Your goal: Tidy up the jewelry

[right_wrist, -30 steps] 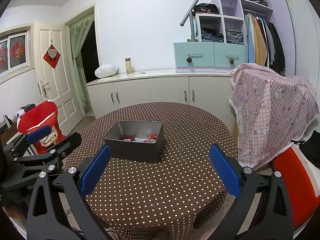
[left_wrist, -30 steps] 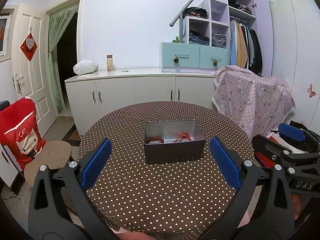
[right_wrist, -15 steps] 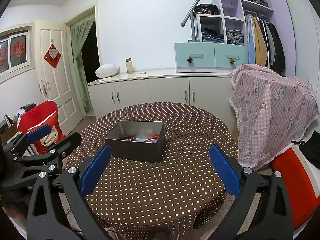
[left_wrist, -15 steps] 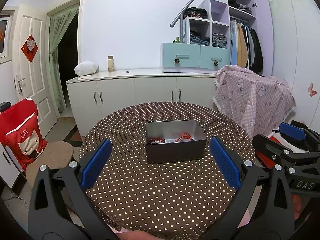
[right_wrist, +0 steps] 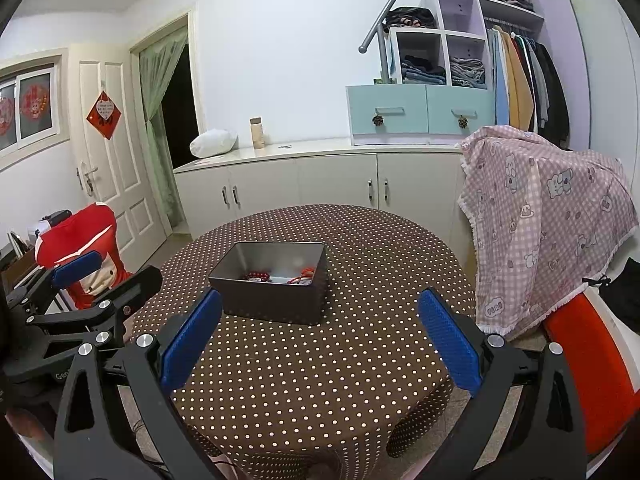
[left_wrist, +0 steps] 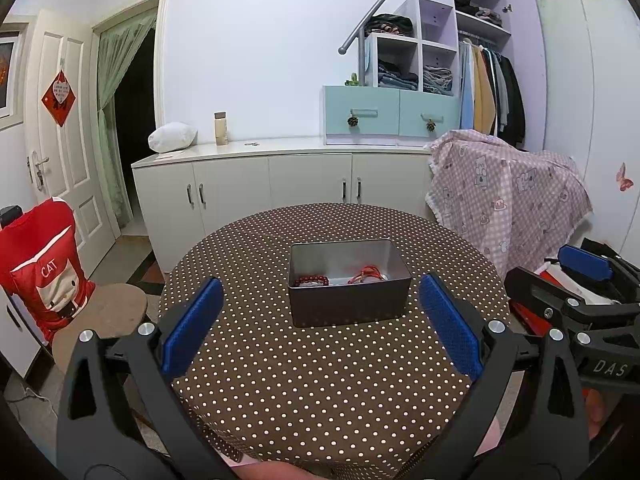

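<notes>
Bedroom setting: on a round table (left_wrist: 280, 380) in brown polka-dot cloth sits a grey metal tin (left_wrist: 349, 284), near the middle. Inside lie a dark red bead bracelet (left_wrist: 312, 280) and a red cord piece (left_wrist: 366, 273). Your left gripper (left_wrist: 320, 328) and right gripper (right_wrist: 320, 328) both hover short of the tin, fingers spread wide, empty. You appear between steps; next, reach into the tin. White cabinets (left_wrist: 280, 184) and a wardrobe stand behind.

Even, cool indoor light fills both views, sharp throughout. Fisheye bending curves walls toward dark vignetted corners. Ahead of each claw, the grey metal rectangular tin (left_wrist: 348, 300) casts only faint shadow.
</notes>
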A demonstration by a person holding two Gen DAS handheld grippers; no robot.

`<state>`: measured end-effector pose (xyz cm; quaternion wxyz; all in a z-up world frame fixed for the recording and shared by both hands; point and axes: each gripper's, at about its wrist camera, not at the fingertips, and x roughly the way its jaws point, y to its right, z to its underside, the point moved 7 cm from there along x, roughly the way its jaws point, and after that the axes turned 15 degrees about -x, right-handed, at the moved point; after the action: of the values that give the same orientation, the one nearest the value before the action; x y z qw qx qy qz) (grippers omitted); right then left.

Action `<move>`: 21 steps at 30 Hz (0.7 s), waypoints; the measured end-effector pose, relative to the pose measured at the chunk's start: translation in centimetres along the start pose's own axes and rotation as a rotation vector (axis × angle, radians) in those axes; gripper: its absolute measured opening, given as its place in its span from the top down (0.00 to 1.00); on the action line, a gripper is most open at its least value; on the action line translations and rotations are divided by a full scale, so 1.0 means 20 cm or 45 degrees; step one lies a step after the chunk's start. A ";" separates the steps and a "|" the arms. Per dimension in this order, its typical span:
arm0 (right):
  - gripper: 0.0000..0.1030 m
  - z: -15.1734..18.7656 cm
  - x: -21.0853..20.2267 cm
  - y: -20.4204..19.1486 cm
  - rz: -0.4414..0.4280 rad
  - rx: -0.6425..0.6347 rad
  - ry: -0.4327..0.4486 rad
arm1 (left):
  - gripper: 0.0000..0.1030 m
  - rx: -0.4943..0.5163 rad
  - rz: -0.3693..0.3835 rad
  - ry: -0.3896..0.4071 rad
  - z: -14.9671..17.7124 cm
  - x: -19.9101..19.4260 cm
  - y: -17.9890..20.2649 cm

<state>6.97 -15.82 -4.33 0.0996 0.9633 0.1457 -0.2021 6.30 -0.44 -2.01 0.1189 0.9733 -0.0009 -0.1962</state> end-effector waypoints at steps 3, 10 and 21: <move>0.08 0.00 0.00 0.00 -0.002 0.001 0.000 | 0.06 -0.002 0.002 -0.003 0.00 0.00 0.00; 0.08 0.00 0.00 0.00 -0.003 0.002 0.000 | 0.06 -0.001 0.001 -0.001 0.00 0.00 0.00; 0.08 0.00 0.00 0.01 -0.004 0.003 -0.001 | 0.06 0.005 -0.002 -0.003 0.01 0.00 0.01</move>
<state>7.07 -15.97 -4.34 0.0982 0.9632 0.1470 -0.2027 6.16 -0.63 -2.13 0.1170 0.9733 -0.0007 -0.1974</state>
